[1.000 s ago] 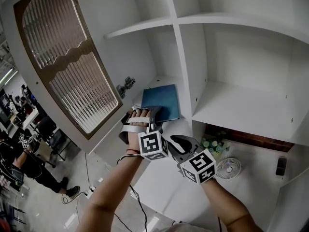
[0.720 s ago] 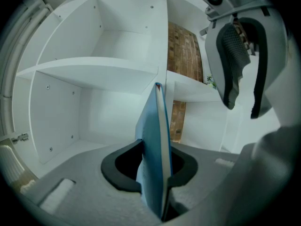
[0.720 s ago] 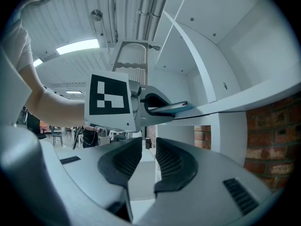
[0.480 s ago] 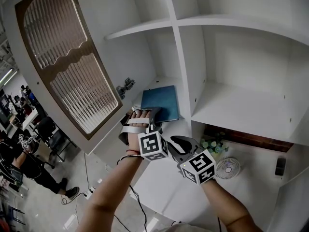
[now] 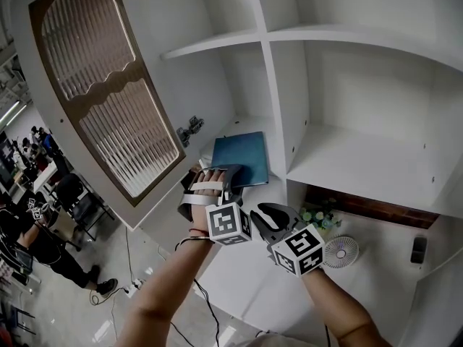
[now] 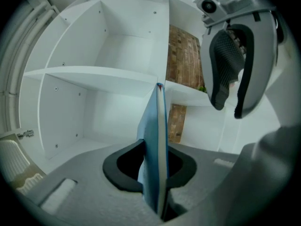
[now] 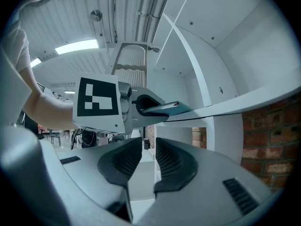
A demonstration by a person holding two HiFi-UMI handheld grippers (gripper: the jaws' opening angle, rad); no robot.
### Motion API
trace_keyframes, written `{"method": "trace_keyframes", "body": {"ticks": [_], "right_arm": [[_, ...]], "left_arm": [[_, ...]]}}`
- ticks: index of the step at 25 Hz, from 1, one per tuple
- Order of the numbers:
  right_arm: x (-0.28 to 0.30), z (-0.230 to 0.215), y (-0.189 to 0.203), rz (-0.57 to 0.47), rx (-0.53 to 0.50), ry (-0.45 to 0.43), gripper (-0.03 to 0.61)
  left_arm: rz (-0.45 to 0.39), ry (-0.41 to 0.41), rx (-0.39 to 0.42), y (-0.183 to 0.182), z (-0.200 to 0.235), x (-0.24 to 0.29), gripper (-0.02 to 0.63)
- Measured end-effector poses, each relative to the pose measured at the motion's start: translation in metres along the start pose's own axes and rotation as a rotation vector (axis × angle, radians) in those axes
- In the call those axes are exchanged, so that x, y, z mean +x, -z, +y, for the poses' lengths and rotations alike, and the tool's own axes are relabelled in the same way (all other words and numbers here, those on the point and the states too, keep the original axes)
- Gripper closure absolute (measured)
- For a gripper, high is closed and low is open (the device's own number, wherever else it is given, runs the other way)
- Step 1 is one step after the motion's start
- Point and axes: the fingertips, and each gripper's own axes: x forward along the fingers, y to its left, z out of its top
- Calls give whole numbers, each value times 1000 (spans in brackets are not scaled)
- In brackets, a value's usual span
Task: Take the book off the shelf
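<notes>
Your right gripper (image 5: 262,211) hangs nearest you, below the front of the cabinet's upright divider (image 5: 278,100), with its jaws a narrow gap apart on nothing. Just beyond it, your left gripper (image 5: 230,178) has just been closing its jaws. They now pinch the near edge of the blue book (image 5: 242,156), which lies flat on the shelf (image 5: 271,186) just left of that divider.

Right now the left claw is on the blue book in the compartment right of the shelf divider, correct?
Not quite. The blue book lies in the compartment left of the divider, as the head view shows. The left claw is on it: its jaws have just been closing, with the book's edge between them.
</notes>
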Motion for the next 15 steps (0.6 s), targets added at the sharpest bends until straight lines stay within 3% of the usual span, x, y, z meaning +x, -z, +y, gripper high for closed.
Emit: {"method": "trace_keyframes", "body": {"ticks": [15], "right_arm": [[-9,9,2,5,16,15,491]], "left_arm": [[-78,-63,-188,-8,5,-43,561]]}}
